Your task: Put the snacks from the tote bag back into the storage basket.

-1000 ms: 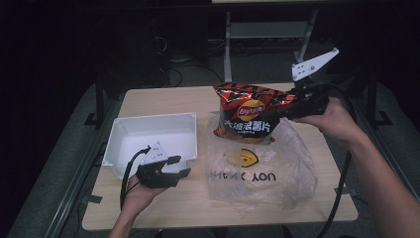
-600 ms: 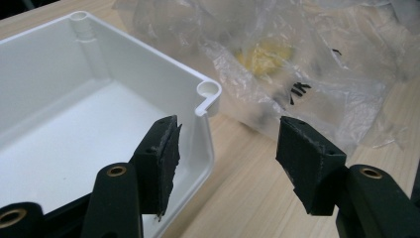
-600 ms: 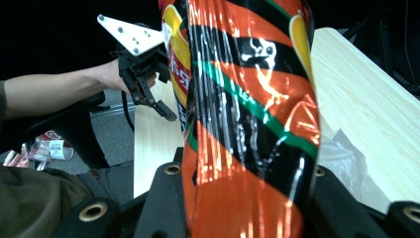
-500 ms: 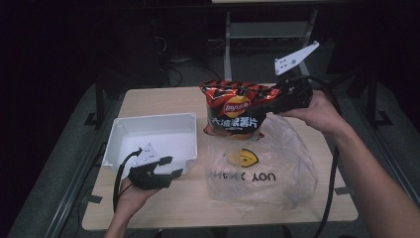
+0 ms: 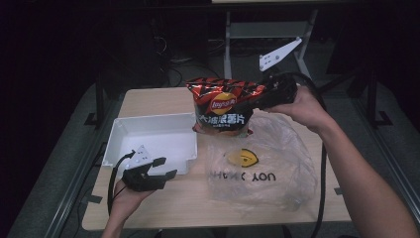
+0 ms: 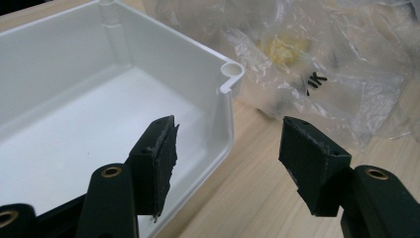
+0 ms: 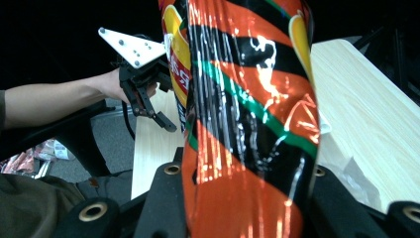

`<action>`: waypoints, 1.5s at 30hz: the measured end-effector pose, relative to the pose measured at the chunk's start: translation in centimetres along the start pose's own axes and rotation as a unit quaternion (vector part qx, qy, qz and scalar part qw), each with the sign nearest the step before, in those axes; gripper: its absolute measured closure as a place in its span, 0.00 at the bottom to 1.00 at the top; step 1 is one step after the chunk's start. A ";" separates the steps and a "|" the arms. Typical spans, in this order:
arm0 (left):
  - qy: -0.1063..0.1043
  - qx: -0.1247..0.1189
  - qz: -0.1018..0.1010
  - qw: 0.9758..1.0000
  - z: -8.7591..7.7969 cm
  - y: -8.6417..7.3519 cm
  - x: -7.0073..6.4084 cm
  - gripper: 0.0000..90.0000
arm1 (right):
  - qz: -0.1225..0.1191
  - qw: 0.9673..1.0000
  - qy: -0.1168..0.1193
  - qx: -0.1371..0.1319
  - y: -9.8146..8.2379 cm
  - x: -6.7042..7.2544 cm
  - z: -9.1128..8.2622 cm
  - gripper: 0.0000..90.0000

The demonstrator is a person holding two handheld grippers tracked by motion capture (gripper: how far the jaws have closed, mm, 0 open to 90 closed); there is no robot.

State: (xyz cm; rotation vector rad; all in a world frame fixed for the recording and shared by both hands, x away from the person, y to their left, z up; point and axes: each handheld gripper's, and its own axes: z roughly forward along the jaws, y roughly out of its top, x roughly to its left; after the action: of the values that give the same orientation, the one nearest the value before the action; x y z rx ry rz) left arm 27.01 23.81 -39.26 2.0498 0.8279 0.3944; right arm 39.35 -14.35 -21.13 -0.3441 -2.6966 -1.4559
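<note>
Between my right gripper's [image 5: 260, 99] jaws sits the red chip bag [image 5: 223, 106], clamped at one end and hanging in the air over the table's [image 5: 158, 96] far side, above the clear plastic bag [image 5: 262, 173]. My left gripper [image 5: 166, 167] has just been opening; nothing lies between its jaws, beside the white tray's [image 5: 148, 134] near corner.

White bin [image 5: 148, 136] seemingly clear; plastic bag [image 5: 270, 168] alongside.
</note>
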 end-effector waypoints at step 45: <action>0.092 -0.006 -0.052 0.994 -4.8 -3.6 4.5 0.40 | -0.032 0.997 0.069 0.017 5.0 -2.3 10.1 0.78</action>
State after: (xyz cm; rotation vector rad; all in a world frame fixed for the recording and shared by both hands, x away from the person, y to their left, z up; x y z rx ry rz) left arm 26.16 31.26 -39.53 1.9700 1.0345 0.5343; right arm 43.27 -3.67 -22.98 -0.1518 -2.6418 -1.3925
